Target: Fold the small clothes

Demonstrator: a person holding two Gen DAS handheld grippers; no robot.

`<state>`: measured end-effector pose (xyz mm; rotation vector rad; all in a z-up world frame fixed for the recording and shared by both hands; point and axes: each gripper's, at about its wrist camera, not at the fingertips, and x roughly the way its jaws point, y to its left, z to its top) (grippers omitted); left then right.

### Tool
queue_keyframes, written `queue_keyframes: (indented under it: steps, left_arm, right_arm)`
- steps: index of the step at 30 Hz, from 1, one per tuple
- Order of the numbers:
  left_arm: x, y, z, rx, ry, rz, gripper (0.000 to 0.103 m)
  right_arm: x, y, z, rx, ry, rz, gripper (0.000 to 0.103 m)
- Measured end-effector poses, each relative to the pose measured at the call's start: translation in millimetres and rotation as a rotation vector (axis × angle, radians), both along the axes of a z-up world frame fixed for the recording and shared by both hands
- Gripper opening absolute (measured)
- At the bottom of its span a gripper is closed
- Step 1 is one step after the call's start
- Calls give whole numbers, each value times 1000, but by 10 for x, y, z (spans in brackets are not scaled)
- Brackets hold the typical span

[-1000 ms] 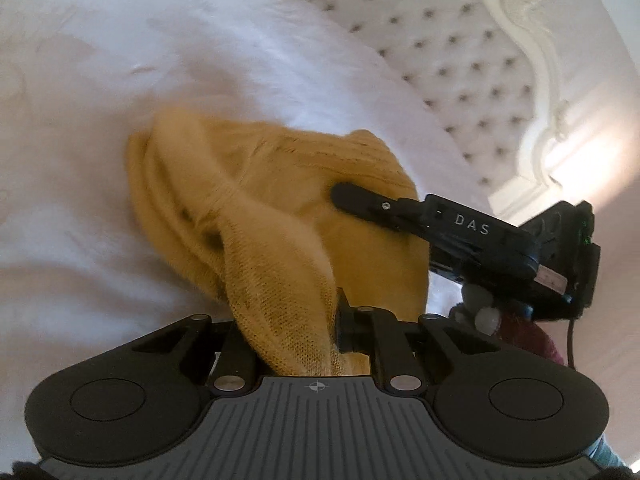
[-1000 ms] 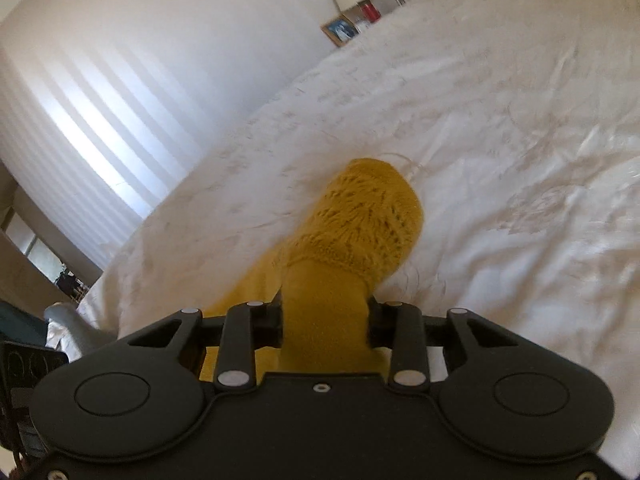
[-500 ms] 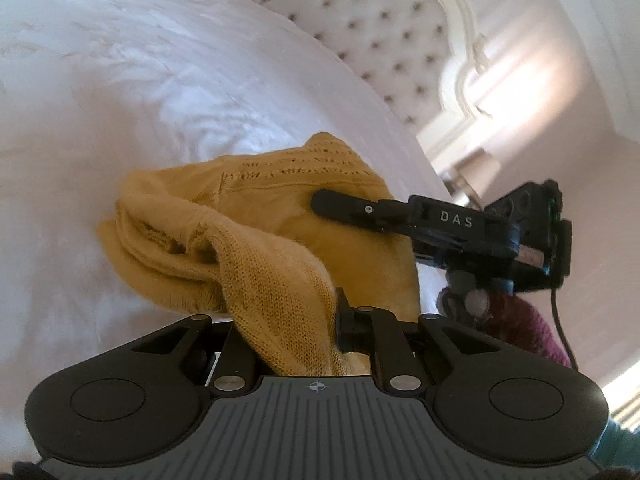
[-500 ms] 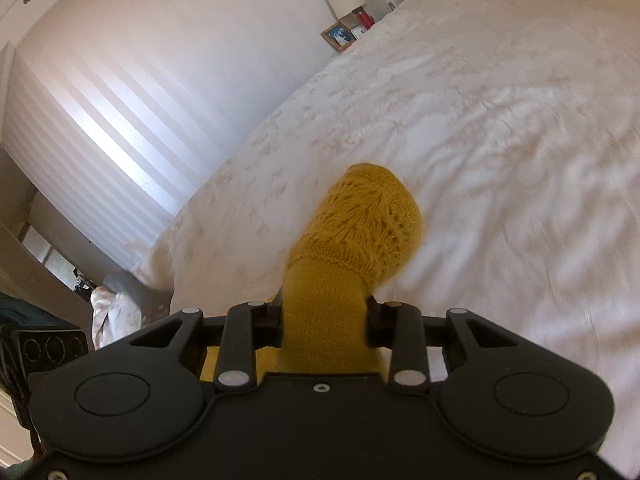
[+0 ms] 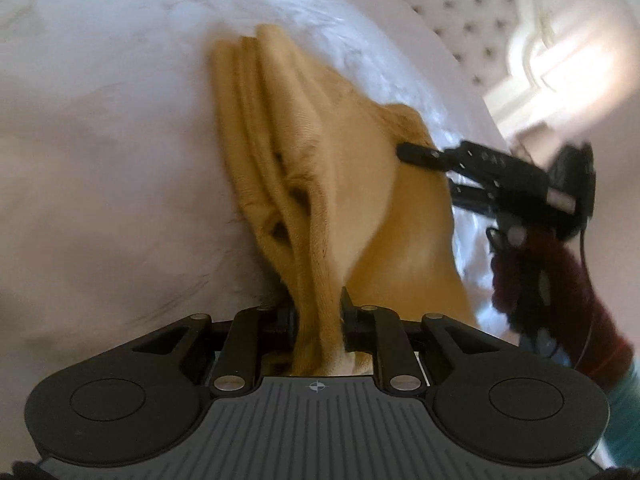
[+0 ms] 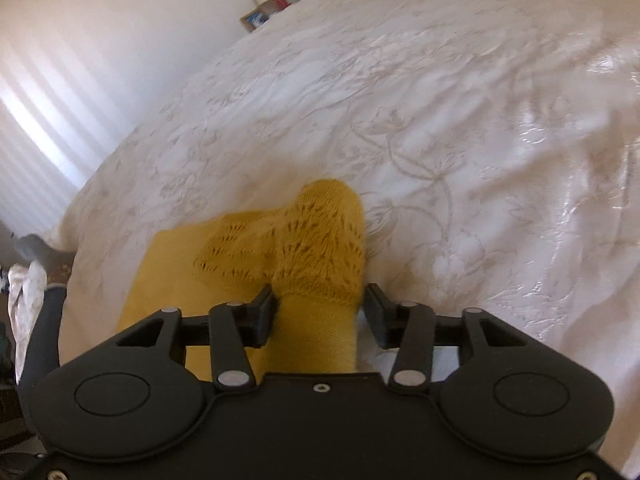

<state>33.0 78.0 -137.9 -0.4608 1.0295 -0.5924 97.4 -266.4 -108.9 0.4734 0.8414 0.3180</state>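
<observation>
Lying bunched on the white bedspread [image 6: 460, 128], the yellow knit garment [image 5: 320, 168] has bare cover all around it, with the tufted headboard [image 5: 460, 4] far beyond. The left gripper [image 5: 318, 320] is clamped on a gathered fold, its jaws just easing apart. The right gripper [image 6: 320, 312] is opening: lacy knit sits between the pads, the right pad clear of it.

lying bunched in long folds on the white bedspread [image 6: 460, 128]: a mustard-yellow knit garment [image 5: 320, 168], lacy openwork cuff [image 6: 324, 240] resting at its far end.
</observation>
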Motion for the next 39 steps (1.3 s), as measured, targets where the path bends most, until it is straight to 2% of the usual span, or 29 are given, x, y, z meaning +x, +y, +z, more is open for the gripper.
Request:
queue_keyframes:
  steps: [3, 8, 10, 15, 18, 22, 25, 28, 31, 35, 37, 39]
  left_arm:
    - [-52, 45, 86, 33, -18, -5, 19]
    - [-278, 87, 453, 111, -174, -56, 19]
    - [-294, 83, 594, 115, -221, -53, 25]
    - [-86, 33, 779, 88, -276, 8, 25]
    - [44, -9, 803, 94, -291, 41, 25]
    - [276, -29, 738, 135, -284, 71, 25]
    - [500, -80, 678, 159, -271, 86, 25]
    - [655, -153, 665, 205, -291, 93, 28]
    - [765, -197, 631, 268, -297, 125, 31]
    - [813, -182, 556, 291, -239, 184, 40]
    - [816, -178, 509, 294, -210, 172, 46]
    - [819, -185, 463, 299, -180, 155, 48]
  right_arm:
    - [-49, -18, 66, 10, -29, -25, 58]
    - [-328, -118, 219, 1, -101, -69, 59]
    - [-451, -147, 263, -1, -117, -74, 59]
    - [-707, -55, 313, -28, -85, -7, 59]
    - [-850, 73, 307, 0, -53, 75, 59]
    - [-953, 262, 182, 19, 17, 208, 58]
    - [-940, 255, -40, -74, 97, 180, 55]
    - [-960, 157, -107, -46, 100, 149, 54]
    - [-971, 171, -104, -63, 90, 156, 54]
    - [-969, 188, -117, -57, 86, 157, 55]
    - [-959, 194, -125, -41, 90, 153, 55]
    - [-964, 182, -117, -34, 90, 154, 55]
